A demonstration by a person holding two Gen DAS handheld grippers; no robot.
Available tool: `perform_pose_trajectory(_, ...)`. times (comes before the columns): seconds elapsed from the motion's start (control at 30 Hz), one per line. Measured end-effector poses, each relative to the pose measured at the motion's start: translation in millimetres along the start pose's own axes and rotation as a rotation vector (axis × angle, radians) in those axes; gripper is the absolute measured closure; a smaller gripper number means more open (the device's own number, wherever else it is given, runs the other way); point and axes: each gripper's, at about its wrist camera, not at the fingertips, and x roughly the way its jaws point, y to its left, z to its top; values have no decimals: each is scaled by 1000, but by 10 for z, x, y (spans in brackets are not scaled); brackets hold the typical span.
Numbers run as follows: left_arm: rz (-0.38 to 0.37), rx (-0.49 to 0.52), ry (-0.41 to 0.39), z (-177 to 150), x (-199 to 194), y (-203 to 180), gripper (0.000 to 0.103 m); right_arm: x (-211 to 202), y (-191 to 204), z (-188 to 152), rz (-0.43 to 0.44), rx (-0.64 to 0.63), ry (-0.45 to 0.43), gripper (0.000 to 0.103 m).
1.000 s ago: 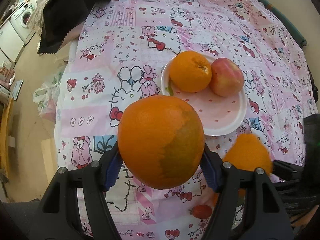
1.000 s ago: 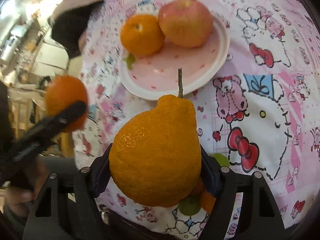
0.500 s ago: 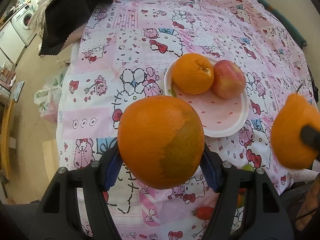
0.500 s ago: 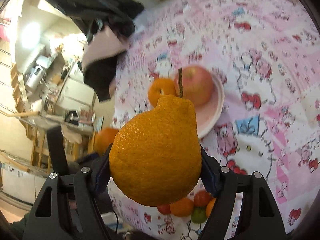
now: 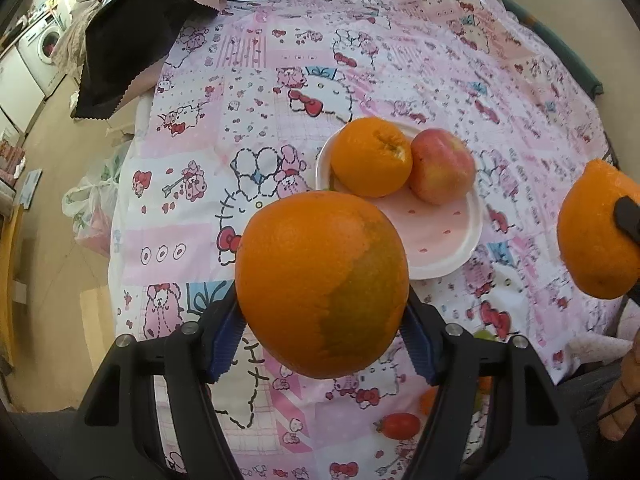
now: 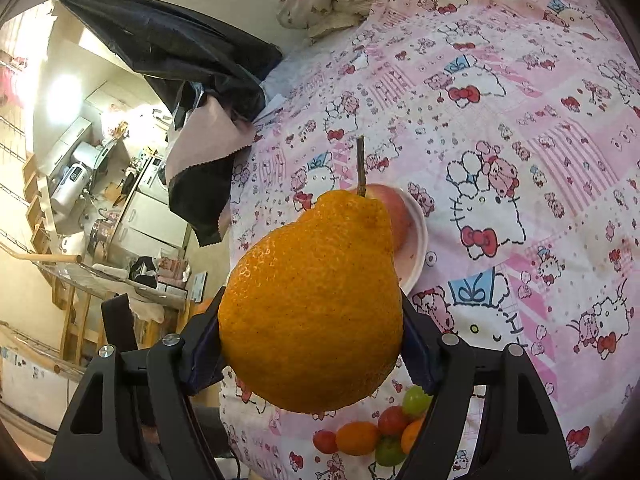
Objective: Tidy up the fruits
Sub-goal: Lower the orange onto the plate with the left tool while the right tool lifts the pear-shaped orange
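My left gripper [image 5: 322, 334] is shut on a large orange with a green patch [image 5: 320, 280], held above the pink cartoon tablecloth. Beyond it a white plate [image 5: 460, 252] carries a smaller orange [image 5: 370, 156] and a red apple [image 5: 442, 166]. My right gripper [image 6: 312, 344] is shut on a knobbly, stemmed citrus fruit [image 6: 312, 312], raised high over the table; that same knobbly fruit [image 5: 596, 232] shows at the right edge of the left wrist view. It hides most of the plate [image 6: 416, 248] and the apple [image 6: 394, 208].
Small red, orange and green fruits [image 6: 380, 432] lie in a cluster near the table's front edge, with a red one [image 5: 398, 426] apart. Dark and pink cloth [image 5: 132, 40] hangs off the far left corner. A person's hand [image 5: 622, 396] shows at lower right. The floor drops away left.
The right gripper has risen with the knobbly fruit and tilted up, so the plate now sits far below and behind it. The left gripper and its orange have hardly moved.
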Motion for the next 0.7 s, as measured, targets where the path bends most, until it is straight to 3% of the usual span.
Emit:
perform_pose_trajectory(0.37, -106, 24, -107, 520, -518, -202, 37, -217, 233, 450, 20, -34, -63, 25)
perform_pose_trajectory(0.53, -90, 31, -104, 859, -406, -228, 37, -86, 152, 670, -28, -52, -38, 25)
perform_pose_trajectory(0.7, -118, 23, -37, 1150, -50, -244, 37, -4, -58, 719, -17, 3, -31, 25)
